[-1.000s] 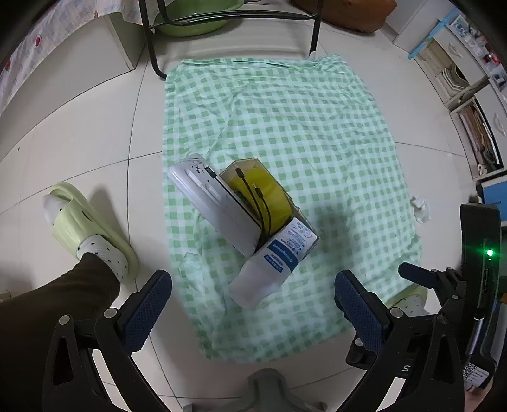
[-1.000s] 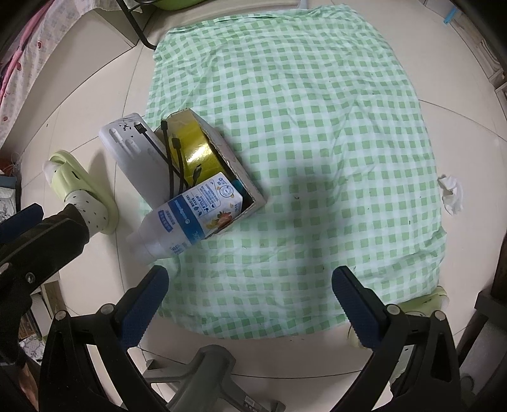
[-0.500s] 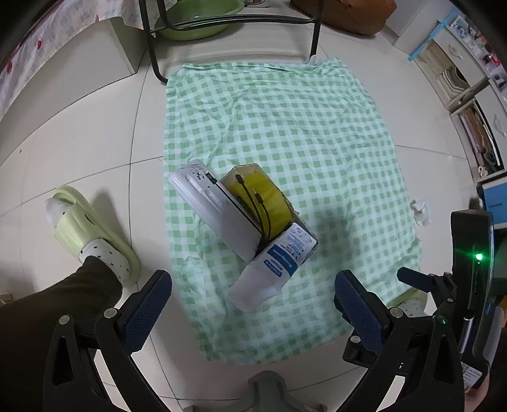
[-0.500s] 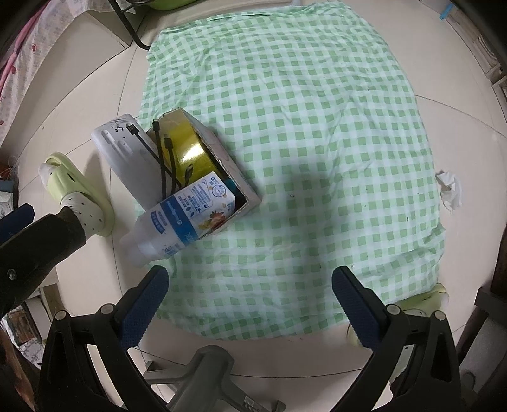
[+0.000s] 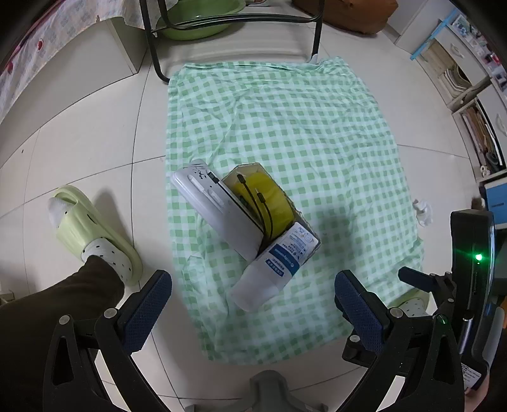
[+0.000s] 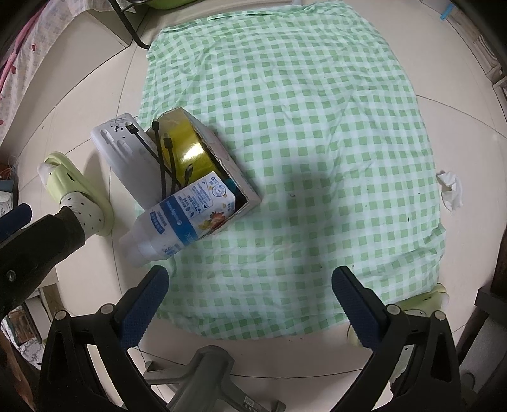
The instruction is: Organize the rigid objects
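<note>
A small cardboard box (image 5: 309,228) (image 6: 221,149) sits on the left part of a green checked cloth (image 5: 301,126) (image 6: 301,111). In it stand a yellow tape roll (image 5: 269,196) (image 6: 190,152), a white power strip (image 5: 218,206) (image 6: 126,149) with black cables (image 5: 259,202) (image 6: 164,164), and a white bottle with a blue label (image 5: 275,266) (image 6: 180,215) that leans out over the box's near end. My left gripper (image 5: 253,304) is open and empty, above the cloth's near edge. My right gripper (image 6: 250,301) is open and empty, also near that edge.
The person's foot in a pale green slipper (image 5: 92,228) (image 6: 76,193) stands left of the cloth. A crumpled tissue (image 5: 423,210) (image 6: 450,190) lies at the right. A black chair frame (image 5: 234,22) and green basin (image 5: 202,19) stand beyond the cloth. Shelves (image 5: 469,95) line the right.
Both grippers have drawn back and up a little from the box, so it looks smaller and farther. The objects in the box have not moved.
</note>
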{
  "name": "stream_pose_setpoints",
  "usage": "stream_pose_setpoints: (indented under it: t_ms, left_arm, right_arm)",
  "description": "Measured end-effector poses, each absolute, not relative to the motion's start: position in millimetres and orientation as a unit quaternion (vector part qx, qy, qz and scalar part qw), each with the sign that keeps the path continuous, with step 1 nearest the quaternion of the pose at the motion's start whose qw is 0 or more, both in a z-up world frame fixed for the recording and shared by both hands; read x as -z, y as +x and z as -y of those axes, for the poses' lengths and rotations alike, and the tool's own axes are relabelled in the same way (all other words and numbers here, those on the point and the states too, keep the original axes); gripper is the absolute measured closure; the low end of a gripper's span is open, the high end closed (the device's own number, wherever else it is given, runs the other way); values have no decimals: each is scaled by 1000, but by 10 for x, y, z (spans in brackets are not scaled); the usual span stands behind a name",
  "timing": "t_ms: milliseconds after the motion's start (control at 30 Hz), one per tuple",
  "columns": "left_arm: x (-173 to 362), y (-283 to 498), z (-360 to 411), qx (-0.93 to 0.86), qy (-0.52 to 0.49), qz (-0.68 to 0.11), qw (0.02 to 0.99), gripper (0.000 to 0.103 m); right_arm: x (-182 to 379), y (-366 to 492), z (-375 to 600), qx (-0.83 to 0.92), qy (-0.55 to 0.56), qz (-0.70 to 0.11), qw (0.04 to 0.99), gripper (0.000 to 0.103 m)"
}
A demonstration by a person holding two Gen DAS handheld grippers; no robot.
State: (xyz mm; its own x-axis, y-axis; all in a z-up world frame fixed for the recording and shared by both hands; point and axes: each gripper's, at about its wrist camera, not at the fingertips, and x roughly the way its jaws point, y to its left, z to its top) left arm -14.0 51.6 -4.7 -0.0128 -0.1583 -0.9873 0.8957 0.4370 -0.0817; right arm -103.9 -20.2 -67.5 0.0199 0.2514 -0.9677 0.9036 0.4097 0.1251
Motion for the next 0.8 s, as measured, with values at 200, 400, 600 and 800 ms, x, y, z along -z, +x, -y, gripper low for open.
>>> stream_pose_setpoints:
  t_ms: [200, 400, 600, 800]
  left_arm:
    - [55, -135, -514, 420, 323, -573, 625, 0]
    - [48, -134, -519, 419, 323, -571, 627, 0]
    - [22, -143, -522, 420, 326, -565, 630, 0]
    - [-10, -168, -520, 422, 329, -558, 634, 0]
  right_arm:
    - [673, -1036, 200, 297, 455, -634, 550, 0]
    - [672, -1037, 199, 296, 455, -634, 551, 0]
    - [669, -1037, 201, 296, 455, -635, 550, 0]
    - [654, -1046, 211, 298, 453, -633, 552, 0]
